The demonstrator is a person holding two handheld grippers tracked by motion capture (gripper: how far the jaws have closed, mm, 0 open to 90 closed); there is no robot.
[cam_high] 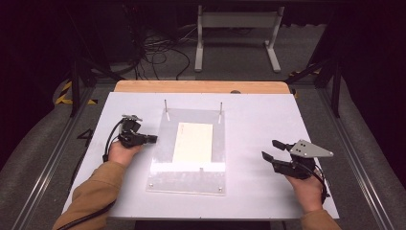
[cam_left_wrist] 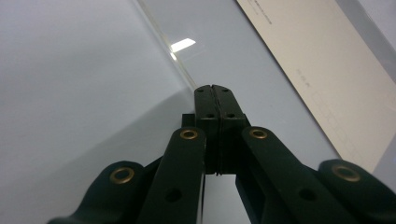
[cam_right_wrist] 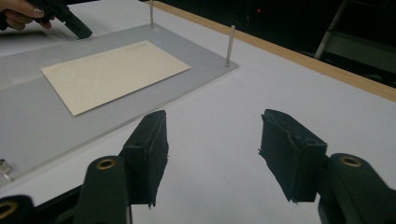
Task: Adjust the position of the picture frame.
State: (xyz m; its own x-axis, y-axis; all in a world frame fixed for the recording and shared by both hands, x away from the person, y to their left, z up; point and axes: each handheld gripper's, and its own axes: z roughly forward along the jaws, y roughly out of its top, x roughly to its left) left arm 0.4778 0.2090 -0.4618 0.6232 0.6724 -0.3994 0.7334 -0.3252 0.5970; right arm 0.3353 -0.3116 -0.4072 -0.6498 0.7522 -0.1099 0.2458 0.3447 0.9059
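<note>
Starting at the left hand-held gripper, we see its jaws pressed flat together with nothing between them, the tip right at the left edge of the clear acrylic plate. In the left gripper view the closed tip sits just at that plate's edge, pointing across toward the cream sheet of paper. Nothing is gripped there yet.

Over on the other side, the right hand-held gripper hangs well apart from the plate, jaws parted and empty; in the right gripper view the gap between its pads frames only bare white bench.

Moving outward, the paper lies flat in the middle of the plate, between the two thin metal pins at the far corners. It looks untouched and square to the plate.

So we judge the work is at its very beginning: the left tool is arriving at the plate, and no contact with the sheet is made. Reaching the paper, getting an edge up and taking hold of it all seem left to do, and the right tool has not come in at all.
</note>
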